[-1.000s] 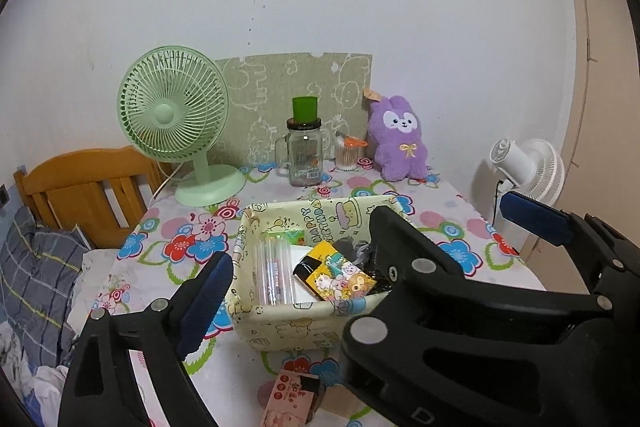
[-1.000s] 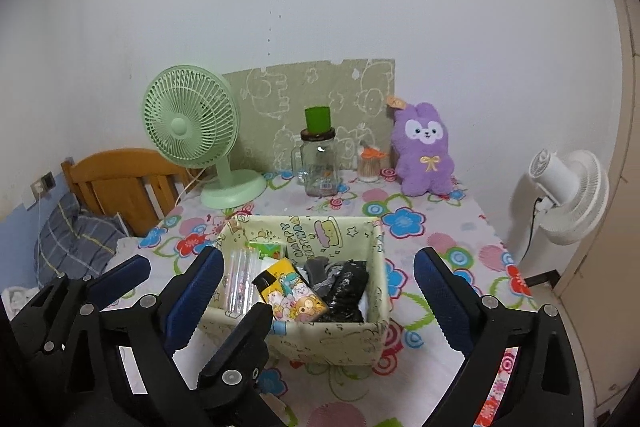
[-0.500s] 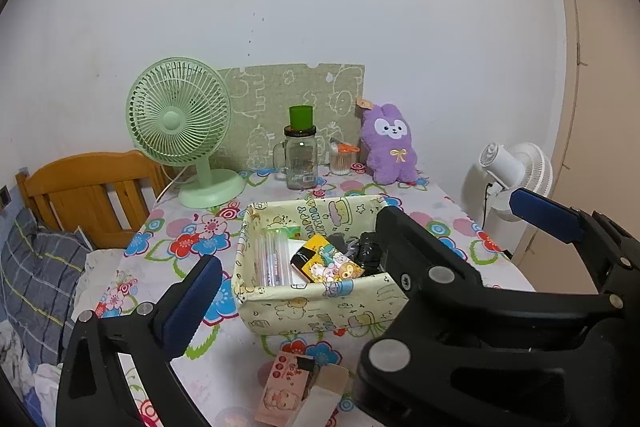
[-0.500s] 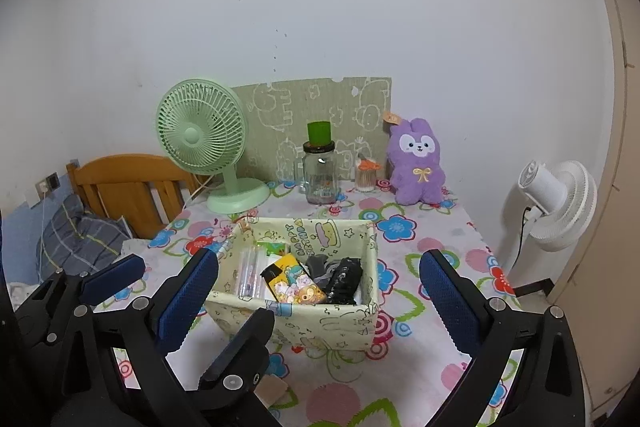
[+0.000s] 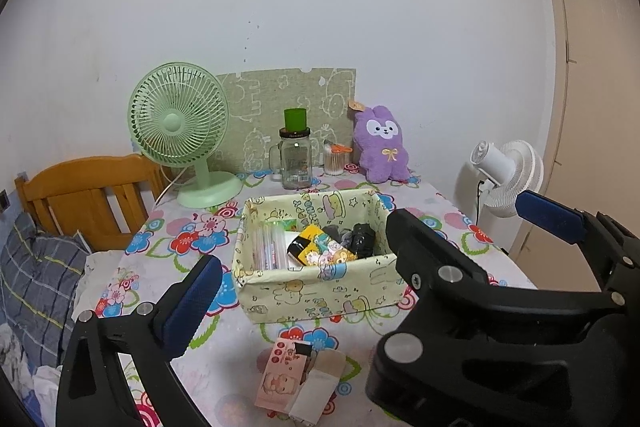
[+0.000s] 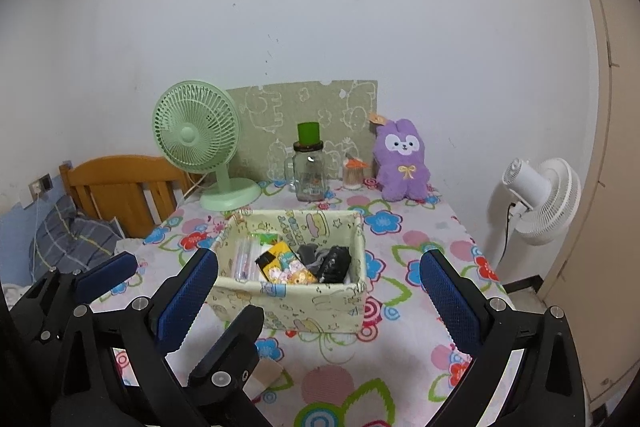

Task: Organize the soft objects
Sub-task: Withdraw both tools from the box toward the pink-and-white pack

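Observation:
A purple plush bunny point(image 5: 382, 147) sits upright at the back of the flowered table, against the wall. In the middle stands a pale yellow fabric box point(image 5: 340, 287) holding pens, a yellow packet and dark bundled items. A pink packet point(image 5: 282, 373) and a beige one lie in front of it. My left gripper point(image 5: 320, 283) hangs open short of the box, nothing between its fingers. The right gripper point(image 6: 320, 259) is open too and empty, close beside it. Its black finger point(image 5: 432, 259) covers my left gripper's right finger in the left wrist view.
A green desk fan point(image 5: 178, 123), a glass jar with a green lid point(image 5: 296, 163) and a cotton swab cup point(image 5: 335, 161) line the back edge. A white floor fan point(image 5: 508, 175) stands to the right, a wooden chair point(image 5: 88, 195) and plaid pillow point(image 5: 32, 279) to the left.
Both grippers have drawn back from the table, so the box looks smaller and the packets in front of it show fully. The left jaws spread a little wider.

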